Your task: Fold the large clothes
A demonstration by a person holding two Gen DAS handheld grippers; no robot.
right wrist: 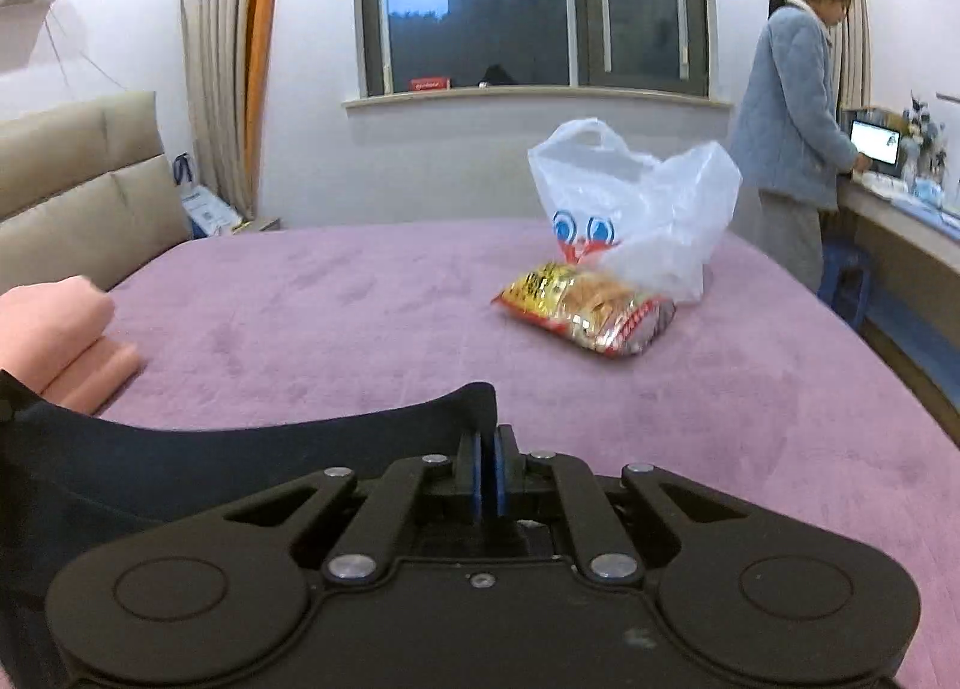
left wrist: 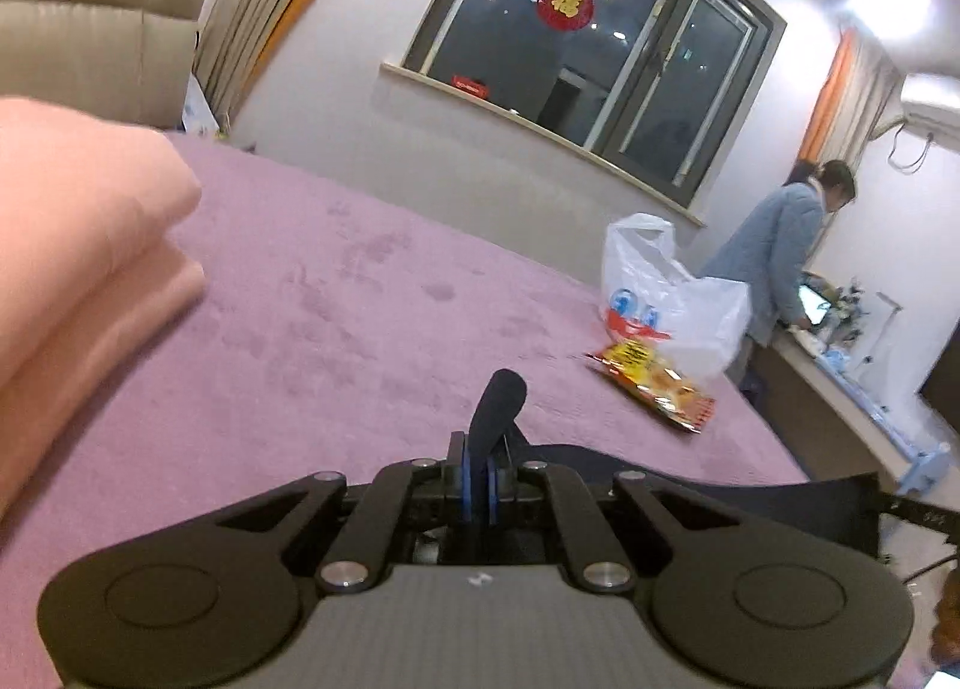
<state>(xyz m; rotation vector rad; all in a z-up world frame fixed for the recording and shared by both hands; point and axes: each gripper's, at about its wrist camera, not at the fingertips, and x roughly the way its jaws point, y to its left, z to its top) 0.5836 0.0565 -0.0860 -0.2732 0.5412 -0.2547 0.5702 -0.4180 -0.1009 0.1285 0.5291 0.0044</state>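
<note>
Gripping dark garment [right wrist: 252, 449] edge in both tongs — left [left wrist: 478, 485], right [right wrist: 487, 479] clamped on cloth — holding it taut above bed [right wrist: 360, 299] for folding.

Dark navy garment [right wrist: 252, 449], stretched, lifted

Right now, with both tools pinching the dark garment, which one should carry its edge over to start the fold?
Probably the left tool: the purple bed ahead is bare, while snack packet lies ahead of the right tool.
</note>
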